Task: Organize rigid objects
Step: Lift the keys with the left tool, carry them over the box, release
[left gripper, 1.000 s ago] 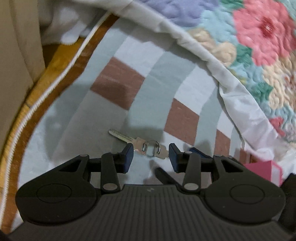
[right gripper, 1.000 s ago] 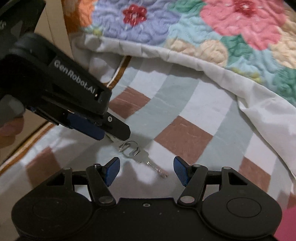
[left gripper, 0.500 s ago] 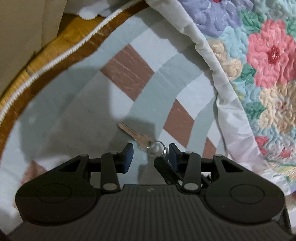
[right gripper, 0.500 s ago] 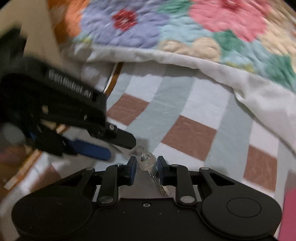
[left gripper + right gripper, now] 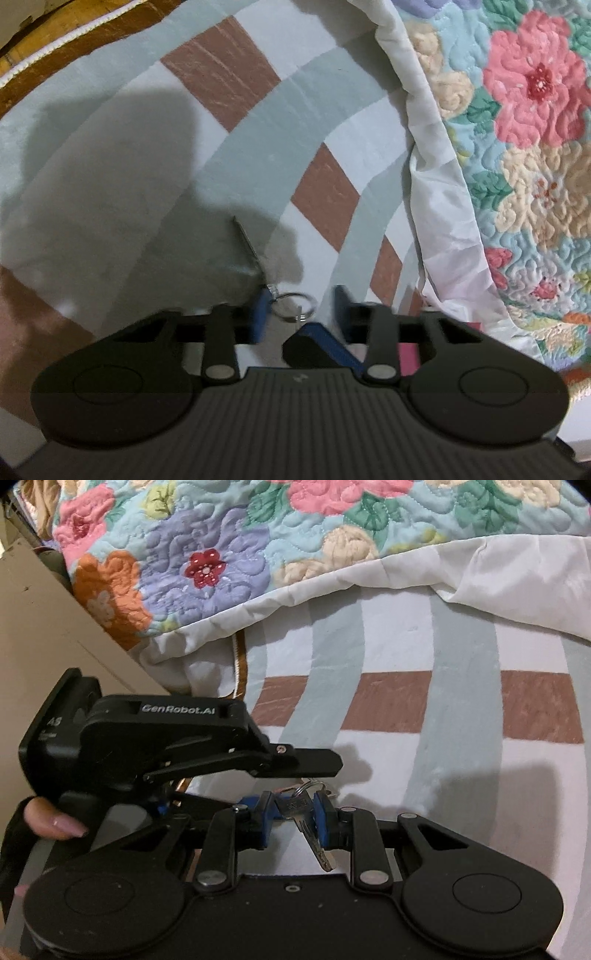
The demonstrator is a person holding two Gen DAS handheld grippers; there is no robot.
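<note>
Keys [image 5: 301, 808] pinched by right tool [image 5: 295, 821], floral quilt [image 5: 229, 554] behind

"GenRobot.AI" on left claw [image 5: 295, 764] body; "A8" beside.

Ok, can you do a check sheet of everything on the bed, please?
Surface: checked sheet, flat, partly in shadow.
Job's things: two keys on one key ring; first key, second key.
Clutter: pink thing, too hidden to name.
Grippers: right gripper shut on the first key; left gripper closing, key ring between its jaws; a hand holds it.
Cables: nothing seen.
Surroundings: flowery quilt, beige panel.
</note>
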